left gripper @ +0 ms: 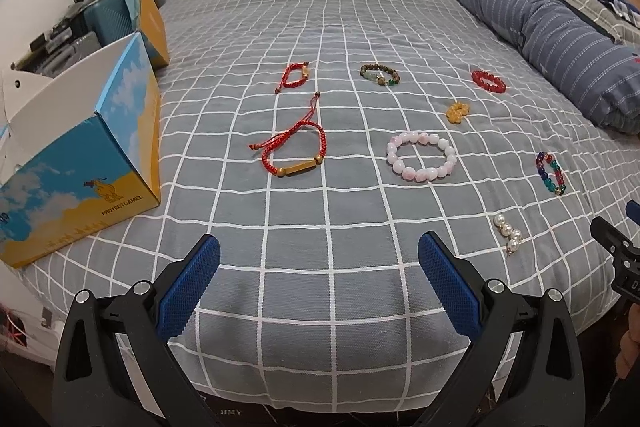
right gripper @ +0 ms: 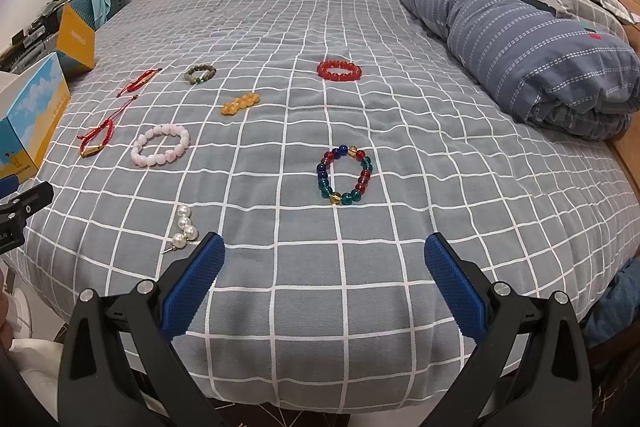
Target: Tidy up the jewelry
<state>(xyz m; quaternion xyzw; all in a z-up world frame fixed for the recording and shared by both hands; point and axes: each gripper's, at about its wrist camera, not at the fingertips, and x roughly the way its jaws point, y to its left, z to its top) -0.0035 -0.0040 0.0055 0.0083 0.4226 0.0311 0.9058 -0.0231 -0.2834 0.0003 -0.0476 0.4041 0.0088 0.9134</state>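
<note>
Several bracelets lie spread on a grey checked bed. A red cord bracelet with a gold tube [left gripper: 294,153] and a pink bead bracelet [left gripper: 421,156] lie ahead of my left gripper [left gripper: 319,257], which is open and empty over the bed's near edge. A multicoloured bead bracelet [right gripper: 345,175] lies ahead of my right gripper [right gripper: 324,253], also open and empty. A pearl piece [right gripper: 184,229] lies just left of its left finger. Further back lie a red bead bracelet [right gripper: 338,70], a yellow bead bracelet [right gripper: 239,103], a dark bead bracelet [right gripper: 200,73] and a small red cord bracelet [left gripper: 294,77].
An open blue and yellow cardboard box [left gripper: 86,163] stands on the bed's left edge. A rolled blue quilt [right gripper: 520,43] and pillows lie along the right side. A suitcase and clutter [left gripper: 100,11] stand at the far left beside the bed.
</note>
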